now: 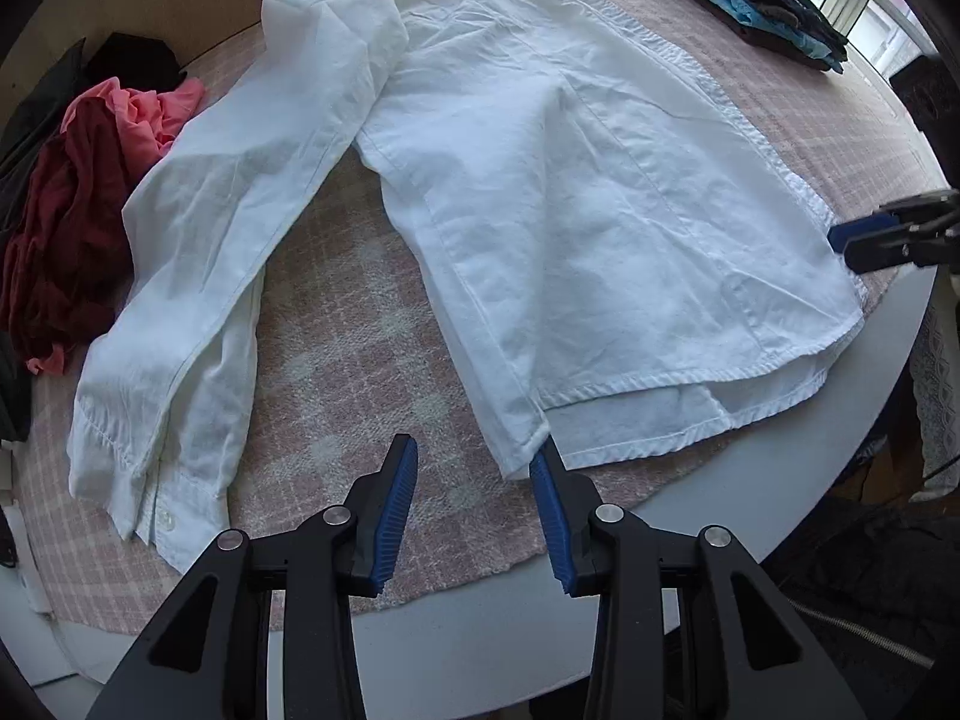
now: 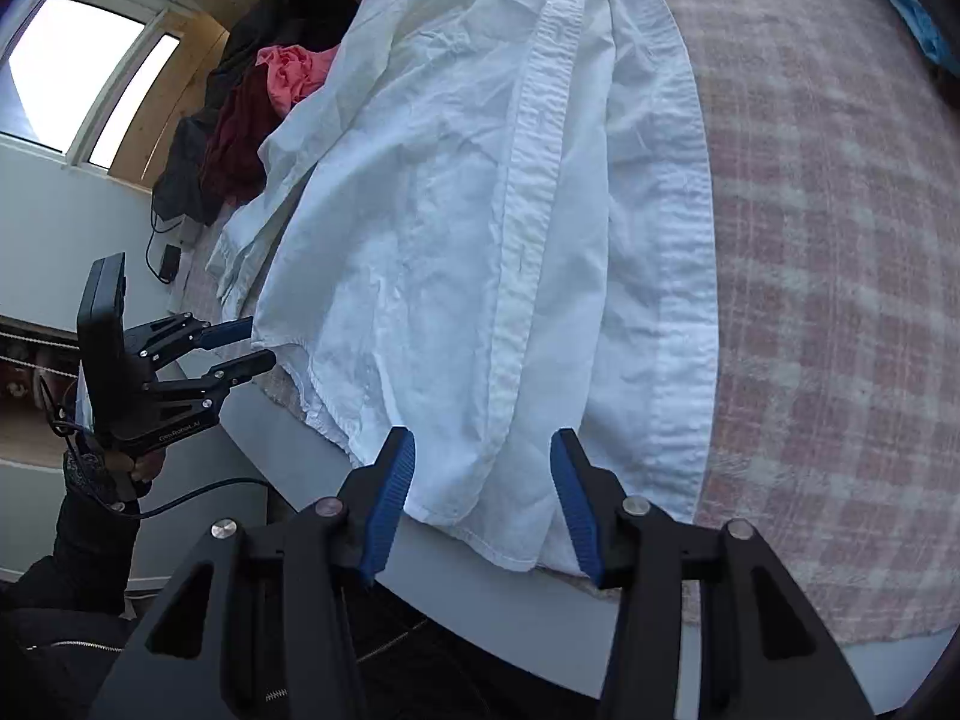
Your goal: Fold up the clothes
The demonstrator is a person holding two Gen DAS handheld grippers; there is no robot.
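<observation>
A white long-sleeved shirt (image 1: pixel 570 198) lies spread on a pink checked tablecloth (image 1: pixel 360 330), one sleeve (image 1: pixel 198 276) stretched out to the left. My left gripper (image 1: pixel 477 447) hovers open just off the shirt's near hem corner; its right pad (image 1: pixel 549 510) sits beside that corner with no cloth pinched. In the right wrist view the shirt (image 2: pixel 432 228) hangs slightly over the table edge. My right gripper (image 2: pixel 480 438) stands open, and the button-strip hem shows between its blue pads (image 2: pixel 390 498), untouched by either. Each gripper shows in the other's view: right gripper (image 1: pixel 837 243), left gripper (image 2: pixel 262 341).
A heap of dark red, pink and black clothes (image 1: pixel 90 192) lies at the table's left side. A folded stack of blue and dark garments (image 1: pixel 762 6) sits at the far right. The round white table's rim (image 1: pixel 720 516) runs close under both grippers. A person's sleeved hand (image 2: pixel 96 474) holds the left gripper.
</observation>
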